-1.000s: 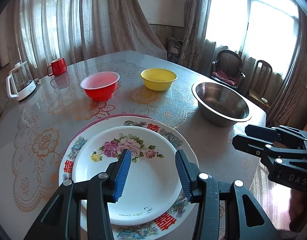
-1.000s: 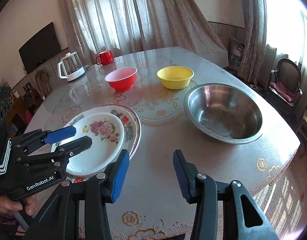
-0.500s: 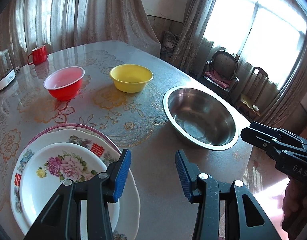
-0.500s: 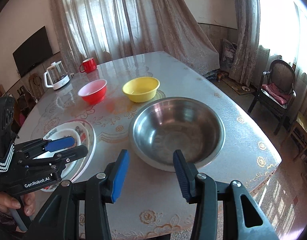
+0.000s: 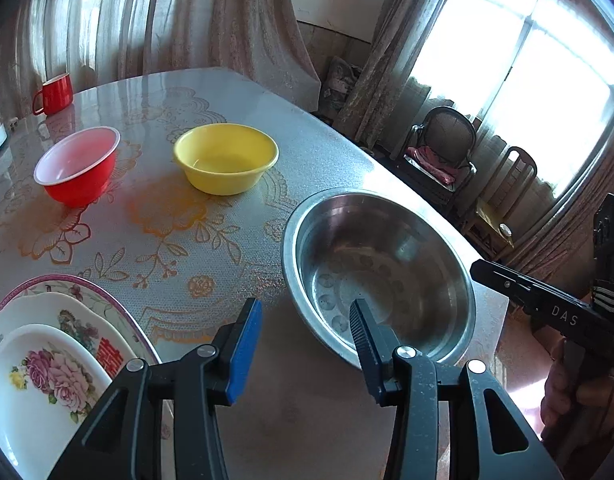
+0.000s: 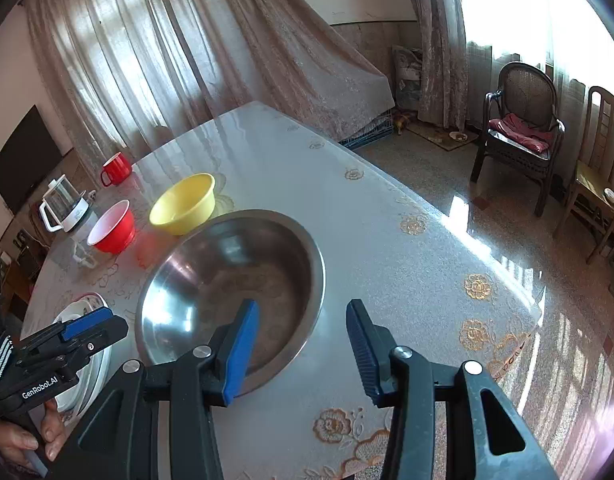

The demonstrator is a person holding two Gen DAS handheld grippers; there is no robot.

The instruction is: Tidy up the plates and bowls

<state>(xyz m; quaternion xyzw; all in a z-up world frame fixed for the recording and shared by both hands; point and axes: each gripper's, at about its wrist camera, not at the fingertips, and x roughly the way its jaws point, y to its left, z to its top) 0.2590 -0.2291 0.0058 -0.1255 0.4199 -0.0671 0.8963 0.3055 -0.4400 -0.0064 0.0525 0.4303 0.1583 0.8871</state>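
A large steel bowl sits near the table's right edge. My left gripper is open, its fingers on either side of the bowl's near left rim without touching it. My right gripper straddles the bowl's near right rim, one finger over the inside and one outside. Its jaws are closing, and the pads are not pressing on the rim. A yellow bowl and a red bowl stand further back. Stacked floral plates lie at the left.
A red mug and a glass kettle stand at the table's far left. The table edge runs close to the steel bowl's right side. Beyond it, two chairs stand on the floor by the window.
Both grippers have swung right, away from the plates and over to the steel bowl, and now straddle its rim. The right jaws have narrowed a little.
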